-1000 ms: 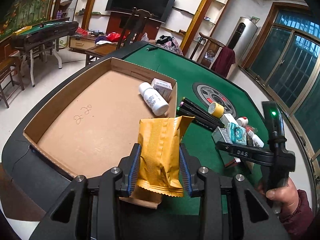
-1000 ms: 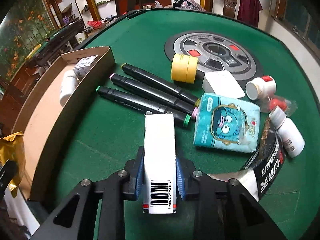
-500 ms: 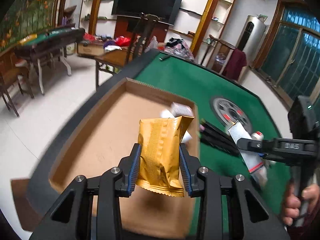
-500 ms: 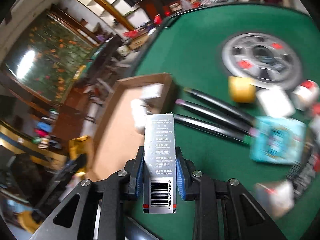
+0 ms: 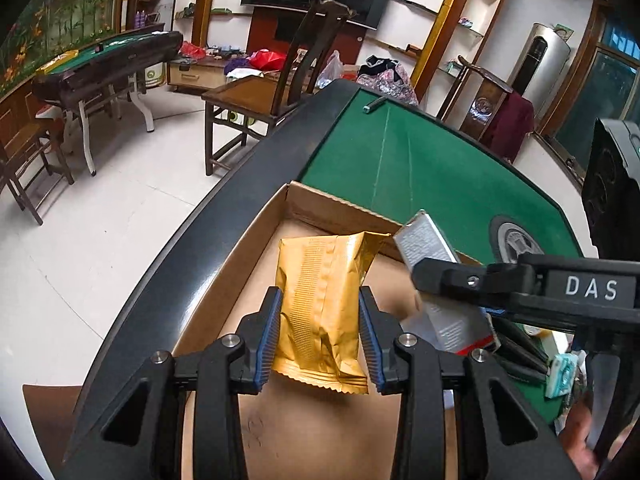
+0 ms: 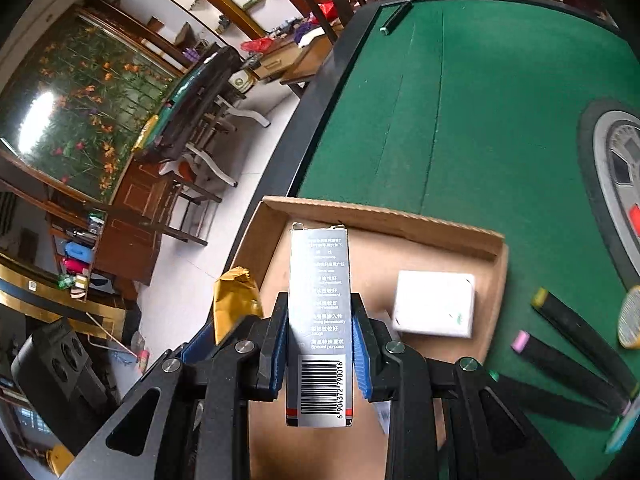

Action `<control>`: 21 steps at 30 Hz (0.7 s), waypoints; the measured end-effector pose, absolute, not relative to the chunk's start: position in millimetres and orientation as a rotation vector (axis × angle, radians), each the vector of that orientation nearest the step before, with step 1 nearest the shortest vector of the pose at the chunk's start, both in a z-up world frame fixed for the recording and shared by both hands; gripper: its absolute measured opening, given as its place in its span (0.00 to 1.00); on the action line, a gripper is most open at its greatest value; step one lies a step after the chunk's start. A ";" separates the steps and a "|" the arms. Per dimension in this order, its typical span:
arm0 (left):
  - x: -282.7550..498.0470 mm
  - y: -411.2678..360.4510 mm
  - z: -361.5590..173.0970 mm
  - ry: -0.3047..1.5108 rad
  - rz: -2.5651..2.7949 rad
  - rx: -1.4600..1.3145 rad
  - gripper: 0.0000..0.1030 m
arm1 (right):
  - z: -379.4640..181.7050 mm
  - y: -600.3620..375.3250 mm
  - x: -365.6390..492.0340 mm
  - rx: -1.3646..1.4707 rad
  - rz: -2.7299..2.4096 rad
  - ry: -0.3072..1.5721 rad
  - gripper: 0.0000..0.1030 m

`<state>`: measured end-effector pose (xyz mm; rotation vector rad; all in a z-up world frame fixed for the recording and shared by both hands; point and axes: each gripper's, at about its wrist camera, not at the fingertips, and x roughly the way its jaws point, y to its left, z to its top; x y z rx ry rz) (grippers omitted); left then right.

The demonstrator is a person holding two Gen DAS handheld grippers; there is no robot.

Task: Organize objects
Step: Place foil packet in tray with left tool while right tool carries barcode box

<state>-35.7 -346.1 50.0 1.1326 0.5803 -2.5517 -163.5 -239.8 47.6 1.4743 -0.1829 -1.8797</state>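
left gripper [image 5: 320, 336] clamped on gold packet [image 5: 324, 304] | right gripper [image 6: 320, 344] clamped on silver box [image 6: 320, 320], long axis along fingers | cardboard tray [image 6: 384, 220] located directly below both

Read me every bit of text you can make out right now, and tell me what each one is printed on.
"DAS": on the body of the right gripper, seen from the left wrist.
"6 904372 790016": beside the barcode on the silver box held in the right gripper.
"Special purpose": low on that box's print; the lines above are too small to read.
Gold packet in the left gripper: no text visible.
White box in the cardboard tray: print unreadable.
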 end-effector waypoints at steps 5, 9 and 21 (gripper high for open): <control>-37.5 -354.7 42.7 0.623 -2.525 1.107 0.56 | 32.4 -256.1 -168.4 1.501 -1.850 -0.163 0.34; -17.9 -357.7 48.1 0.707 -2.513 1.030 0.67 | 45.1 -242.5 -167.1 1.459 -1.904 -0.163 0.69; 4.4 -296.2 44.1 0.581 -2.497 1.045 0.78 | 74.5 -80.6 -139.2 1.322 -2.121 -0.211 0.88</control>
